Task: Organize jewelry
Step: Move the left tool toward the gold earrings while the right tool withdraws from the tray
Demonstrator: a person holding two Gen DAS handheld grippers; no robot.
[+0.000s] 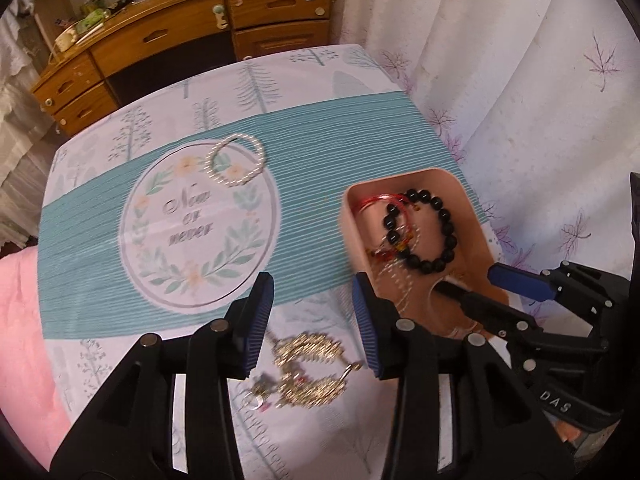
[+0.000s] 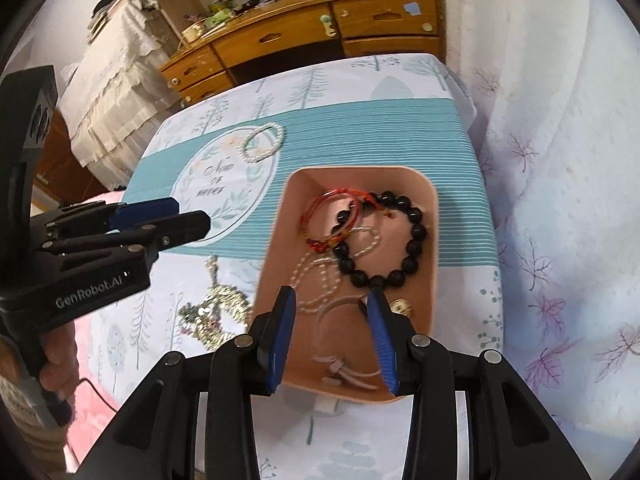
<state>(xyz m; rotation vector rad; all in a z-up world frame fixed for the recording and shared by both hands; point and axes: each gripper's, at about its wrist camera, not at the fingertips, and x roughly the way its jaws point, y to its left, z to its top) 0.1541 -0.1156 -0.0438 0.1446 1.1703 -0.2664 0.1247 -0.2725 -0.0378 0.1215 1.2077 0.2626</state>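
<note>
your left gripper hung over the near part of the table, jaws partly apart, nothing between the pads. directly under it lay the gold jewelry heap, tangled, on the patterned cloth, not touched. your hand on that gripper's handle showed at the near left in the right wrist view.

your right gripper sat to the right of it, over the near end of the pink tray, jaws also partly apart and gripping nothing. a clear bangle lay in the tray below the pads; blur there, so i couldn't tell whether a pad touched it.

in the tray, past the gripper: a pearl strand in loose loops, a black bead bracelet toward the right wall, a red cord bracelet overlapping it at the far left. a small gold piece sat by the right fingertip.

farther out on the left, well apart from the tray, a pearl bracelet lay on the edge of the printed wreath. beyond the table stood a wooden dresser.
</note>
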